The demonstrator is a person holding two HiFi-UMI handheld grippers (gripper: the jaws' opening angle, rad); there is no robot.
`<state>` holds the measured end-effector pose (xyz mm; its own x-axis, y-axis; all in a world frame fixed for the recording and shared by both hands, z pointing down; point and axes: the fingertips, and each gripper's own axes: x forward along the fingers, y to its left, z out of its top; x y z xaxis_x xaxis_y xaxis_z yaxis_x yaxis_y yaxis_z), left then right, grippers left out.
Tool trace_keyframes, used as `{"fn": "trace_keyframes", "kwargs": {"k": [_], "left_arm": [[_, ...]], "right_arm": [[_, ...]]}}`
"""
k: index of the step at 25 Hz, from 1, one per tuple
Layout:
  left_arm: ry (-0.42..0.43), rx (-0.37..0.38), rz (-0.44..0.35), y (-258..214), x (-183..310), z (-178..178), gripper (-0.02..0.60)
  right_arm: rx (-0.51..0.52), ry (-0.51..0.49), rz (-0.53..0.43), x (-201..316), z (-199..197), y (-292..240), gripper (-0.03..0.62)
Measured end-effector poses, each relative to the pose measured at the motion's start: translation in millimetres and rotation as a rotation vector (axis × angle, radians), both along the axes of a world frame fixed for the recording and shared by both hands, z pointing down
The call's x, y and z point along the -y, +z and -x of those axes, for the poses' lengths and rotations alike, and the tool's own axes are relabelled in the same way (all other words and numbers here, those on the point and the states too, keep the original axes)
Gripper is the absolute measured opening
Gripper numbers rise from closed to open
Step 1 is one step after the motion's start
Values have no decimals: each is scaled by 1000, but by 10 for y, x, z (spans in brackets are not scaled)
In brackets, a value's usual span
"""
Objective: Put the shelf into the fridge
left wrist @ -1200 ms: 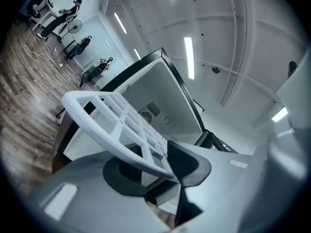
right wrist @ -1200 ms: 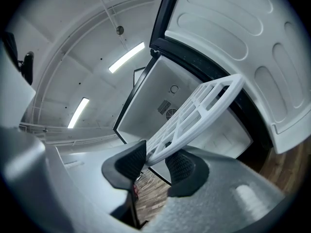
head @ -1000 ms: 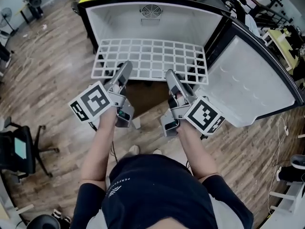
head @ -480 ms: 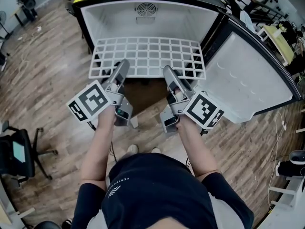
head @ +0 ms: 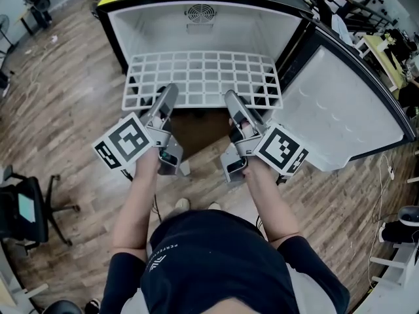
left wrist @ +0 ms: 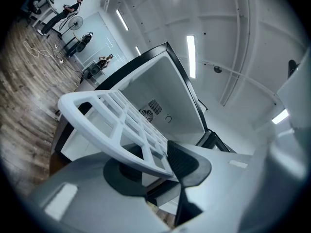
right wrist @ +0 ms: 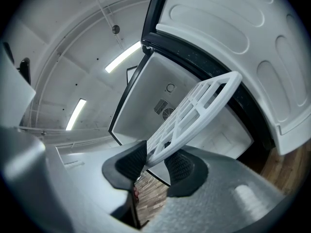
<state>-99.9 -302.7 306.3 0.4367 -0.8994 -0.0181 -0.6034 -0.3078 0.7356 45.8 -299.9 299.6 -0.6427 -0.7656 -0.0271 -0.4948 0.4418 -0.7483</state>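
While level, white lattice shelf [head: 203, 77], left gripper [head: 169, 91] clamped on, right gripper [head: 230, 97] closing on it.

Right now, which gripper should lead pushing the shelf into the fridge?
Probably left: left gripper clamps the shelf's front edge; right gripper's jaws are closing on it beside the open door.

One shelf [head: 203, 77], one fridge [head: 203, 28], one door [head: 340, 110], one office chair [head: 26, 208], one person [head: 216, 260]

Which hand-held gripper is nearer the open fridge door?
Right. The right hand-held gripper, jaws closing on the shelf, is just beside the door; the left hand-held gripper holds the shelf's front edge farther over.
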Motion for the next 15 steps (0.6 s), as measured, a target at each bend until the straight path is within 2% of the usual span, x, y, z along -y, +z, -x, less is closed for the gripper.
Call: {"fn": "trace_keyframes", "kwargs": {"k": [15], "left_arm": [[9, -17, 6, -20, 0, 11, 146]], "right_arm": [[74, -7, 44, 2, 3, -16, 99]]}}
